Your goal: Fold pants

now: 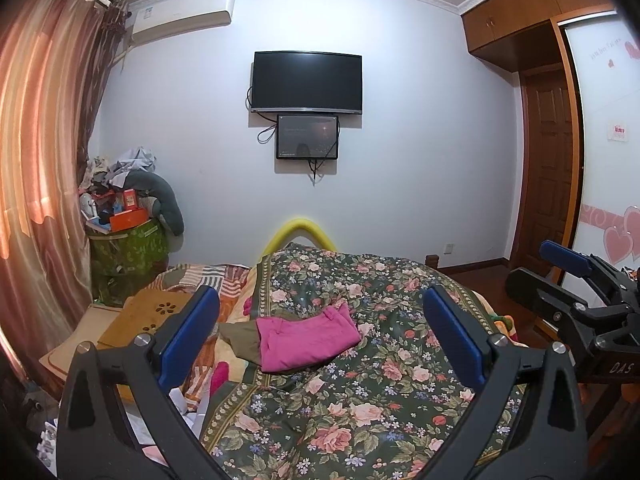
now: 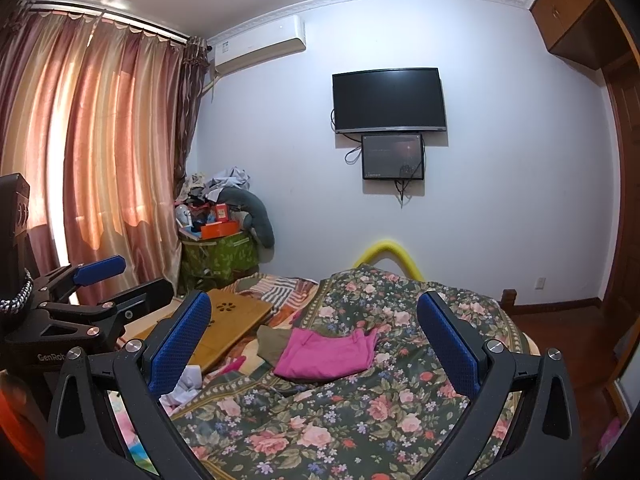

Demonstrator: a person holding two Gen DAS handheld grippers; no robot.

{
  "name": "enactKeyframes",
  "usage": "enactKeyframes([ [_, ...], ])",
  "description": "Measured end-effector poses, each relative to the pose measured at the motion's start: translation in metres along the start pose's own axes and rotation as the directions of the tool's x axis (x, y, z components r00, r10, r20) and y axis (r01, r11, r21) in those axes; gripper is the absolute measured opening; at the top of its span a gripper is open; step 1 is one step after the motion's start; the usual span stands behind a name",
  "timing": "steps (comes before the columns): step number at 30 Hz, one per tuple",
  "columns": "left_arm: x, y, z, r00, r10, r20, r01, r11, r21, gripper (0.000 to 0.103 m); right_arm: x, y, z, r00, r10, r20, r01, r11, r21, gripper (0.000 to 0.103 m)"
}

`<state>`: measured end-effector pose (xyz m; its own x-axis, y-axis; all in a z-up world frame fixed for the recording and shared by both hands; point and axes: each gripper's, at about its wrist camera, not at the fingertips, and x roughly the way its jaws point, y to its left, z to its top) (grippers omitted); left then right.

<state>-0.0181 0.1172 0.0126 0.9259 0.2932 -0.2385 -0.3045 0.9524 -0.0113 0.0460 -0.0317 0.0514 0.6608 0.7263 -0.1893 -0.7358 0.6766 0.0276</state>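
Observation:
Pink pants lie folded into a compact rectangle on the floral quilt of the bed; they also show in the right wrist view. An olive-brown garment lies under their left edge. My left gripper is open and empty, held above the bed well short of the pants. My right gripper is open and empty too, at a similar distance. Each gripper shows at the edge of the other's view: the right one, the left one.
A wooden lap tray lies on the bed's left side over a patchwork blanket. A cluttered green box stands in the corner by the curtains. A TV hangs on the far wall. A wardrobe and door stand at the right.

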Motion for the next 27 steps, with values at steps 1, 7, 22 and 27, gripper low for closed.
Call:
enactKeyframes([
  [1,0.0001,-0.0009,0.0004,1.0,-0.001,0.0,0.001,1.0,0.002,0.103,0.0003,0.0004,-0.0004,1.0,-0.001,-0.002,0.001,1.0,-0.001,0.102],
  [7,0.0,-0.002,0.0013,1.0,-0.004,0.003,0.004,1.0,0.005,0.103,0.0013,0.0009,-0.0007,1.0,-0.002,-0.004,0.002,1.0,0.0,0.102],
  [22,0.0013,-0.0033,0.0016,1.0,-0.015,-0.009,0.015,1.0,-0.001,0.103,0.0026,0.0024,-0.0022,1.0,-0.002,-0.008,0.002,1.0,0.008,0.102],
  [27,0.0029,-0.0014,0.0012,1.0,-0.016,-0.013,0.015,1.0,-0.011,0.103,0.0039,0.0013,-0.0029,1.0,-0.004,-0.01,0.004,1.0,0.012,0.102],
])
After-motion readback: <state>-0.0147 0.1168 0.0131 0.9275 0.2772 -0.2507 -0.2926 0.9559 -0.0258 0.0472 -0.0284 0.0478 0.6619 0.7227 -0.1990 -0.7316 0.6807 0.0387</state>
